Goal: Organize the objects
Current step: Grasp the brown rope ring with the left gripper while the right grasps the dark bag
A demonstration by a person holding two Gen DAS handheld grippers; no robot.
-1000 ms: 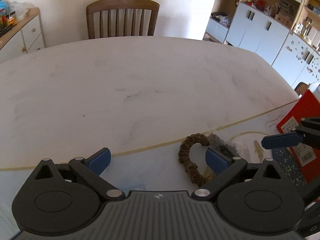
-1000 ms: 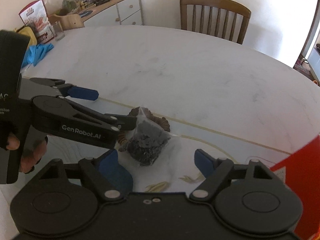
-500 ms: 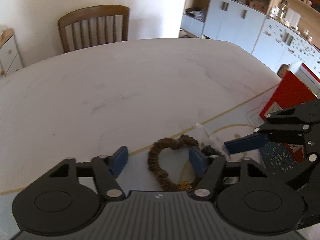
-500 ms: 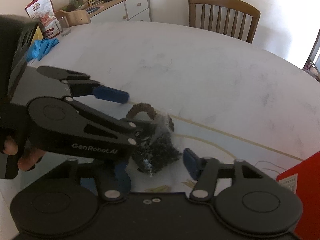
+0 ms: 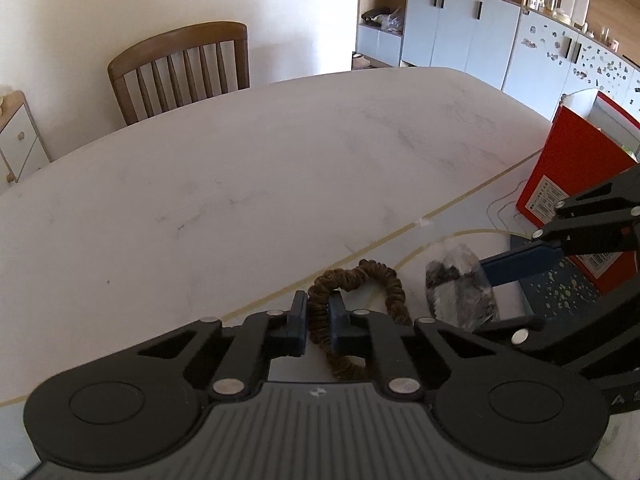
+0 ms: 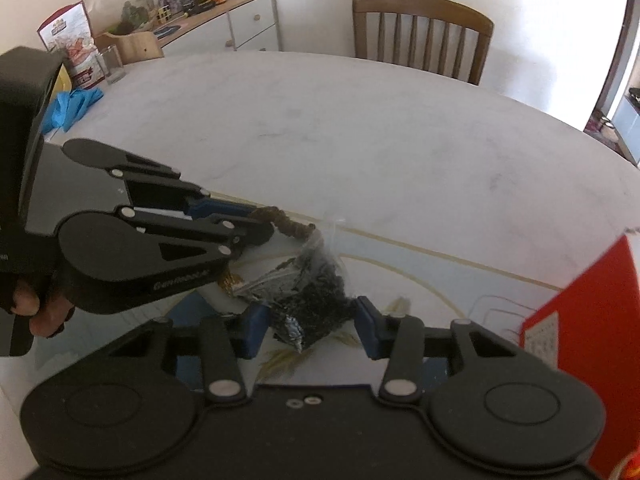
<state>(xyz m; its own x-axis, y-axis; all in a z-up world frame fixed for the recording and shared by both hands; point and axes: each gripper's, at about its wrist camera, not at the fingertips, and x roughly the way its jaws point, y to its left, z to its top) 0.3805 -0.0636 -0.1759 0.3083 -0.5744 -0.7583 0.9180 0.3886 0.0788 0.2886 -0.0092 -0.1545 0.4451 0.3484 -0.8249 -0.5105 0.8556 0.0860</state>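
A brown fabric scrunchie [image 5: 376,276] lies on the white table [image 5: 240,168], and my left gripper [image 5: 318,312] is shut on its near loop. From the right wrist view, that left gripper [image 6: 256,220] pinches the scrunchie [image 6: 288,226] from the left. Beside the scrunchie lies a clear plastic bag of dark bits [image 6: 316,300]. My right gripper [image 6: 312,326] straddles it with jaws closing, both blue pads touching the bag's sides. In the left wrist view the bag [image 5: 460,284] sits against one blue finger of the right gripper [image 5: 482,296]; the other finger is mostly hidden.
A red box [image 5: 576,176] stands on the table's right edge. A wooden chair [image 5: 180,68] is behind the far side. A blue glove [image 6: 72,106] and a glass [image 6: 110,64] sit at the far left. A person's hand [image 6: 36,304] holds the left gripper.
My left jaws went from wide open to shut on the scrunchie, and the gripper rolled. My right jaws narrowed from either side until they met the bag.
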